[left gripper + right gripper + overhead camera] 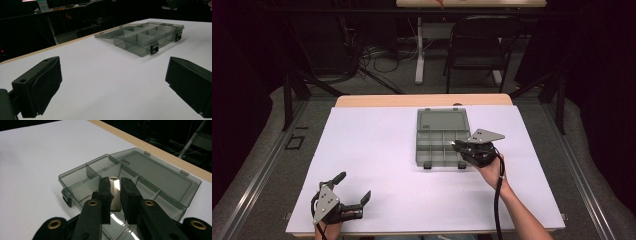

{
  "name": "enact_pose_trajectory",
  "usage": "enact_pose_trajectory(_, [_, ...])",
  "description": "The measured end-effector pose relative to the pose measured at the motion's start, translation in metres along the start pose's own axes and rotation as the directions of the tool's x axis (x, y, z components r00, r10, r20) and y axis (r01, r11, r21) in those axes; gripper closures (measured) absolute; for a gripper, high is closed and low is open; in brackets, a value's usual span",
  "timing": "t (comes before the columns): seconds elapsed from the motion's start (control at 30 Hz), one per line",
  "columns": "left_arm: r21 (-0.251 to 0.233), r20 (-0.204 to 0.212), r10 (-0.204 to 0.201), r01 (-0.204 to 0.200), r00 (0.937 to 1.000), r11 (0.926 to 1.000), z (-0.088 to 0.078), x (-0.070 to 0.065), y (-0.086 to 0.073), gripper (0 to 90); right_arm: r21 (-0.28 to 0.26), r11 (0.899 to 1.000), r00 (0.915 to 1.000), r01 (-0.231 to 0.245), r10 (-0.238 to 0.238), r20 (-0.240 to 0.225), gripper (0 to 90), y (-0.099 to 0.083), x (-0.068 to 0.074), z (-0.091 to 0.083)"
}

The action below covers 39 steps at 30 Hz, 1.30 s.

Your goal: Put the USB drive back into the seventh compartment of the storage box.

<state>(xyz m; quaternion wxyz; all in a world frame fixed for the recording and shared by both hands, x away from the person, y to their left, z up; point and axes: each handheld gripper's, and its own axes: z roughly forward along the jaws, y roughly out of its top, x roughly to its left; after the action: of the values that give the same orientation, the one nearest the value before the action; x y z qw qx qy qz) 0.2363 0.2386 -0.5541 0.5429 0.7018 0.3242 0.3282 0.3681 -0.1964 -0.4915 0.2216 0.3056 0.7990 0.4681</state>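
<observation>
Right gripper (115,195), clamping a small metal plate (115,191), is hovering over the organizer box (75,178); lowering into a compartment seems next, left gripper (112,85) gaping empty.

Smoky grey box (443,138); white table (377,150); shiny, perhaps silver, piece (115,192).

In the right gripper view, the right gripper (115,192) clamps a thin metal piece (115,191) whose lower end is lost between the pads; its full shape cannot be told. The organizer box (155,177) is covered at 6 o'clock by the jaws. In the left gripper view, the left gripper (112,85) is cropped at 3 and 7 o'clock. The lid's embossed lettering is too small to read.
</observation>
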Motion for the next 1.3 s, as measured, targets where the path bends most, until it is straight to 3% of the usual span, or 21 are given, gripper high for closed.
enact_pose_trajectory(0.77, [0.005,-0.001,0.003,-0.003,1.0000,1.0000,0.002,0.002,-0.001,0.7,0.038,0.997,0.9975,-0.068,0.067,0.024,78.9,-0.008,-0.009,0.015])
enact_pose_trajectory(1.3, [0.008,0.002,0.007,-0.007,1.0000,0.9999,0.003,0.001,-0.001,0.8,0.063,0.995,0.9966,-0.074,0.072,0.040,78.9,-0.012,-0.006,0.021])
